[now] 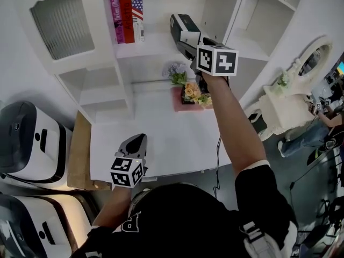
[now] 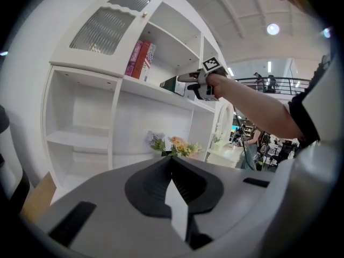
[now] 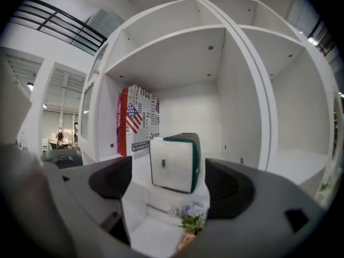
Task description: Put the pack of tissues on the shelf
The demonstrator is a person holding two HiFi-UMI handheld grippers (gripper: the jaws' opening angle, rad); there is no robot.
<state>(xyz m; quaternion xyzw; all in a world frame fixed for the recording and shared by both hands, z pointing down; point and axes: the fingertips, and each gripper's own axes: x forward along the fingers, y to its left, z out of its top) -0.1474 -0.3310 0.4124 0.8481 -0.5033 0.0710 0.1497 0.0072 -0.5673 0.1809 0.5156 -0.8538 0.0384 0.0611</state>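
Pack of tissues [image 3: 174, 163], a soft white block wrapped in dark green film, lies on the tall white wooden shelf unit [image 3: 242, 90]. It sits straight ahead of the right gripper [image 3: 169, 184], its short end facing the jaws and its long axis running deeper into the shelf. The grey jaws stand spread on either side, not touching it: released. The left gripper [image 2: 173, 179] hangs far below, jaws drawn together on nothing. Glossy upright books [image 3: 137, 120] stand to the pack's left.
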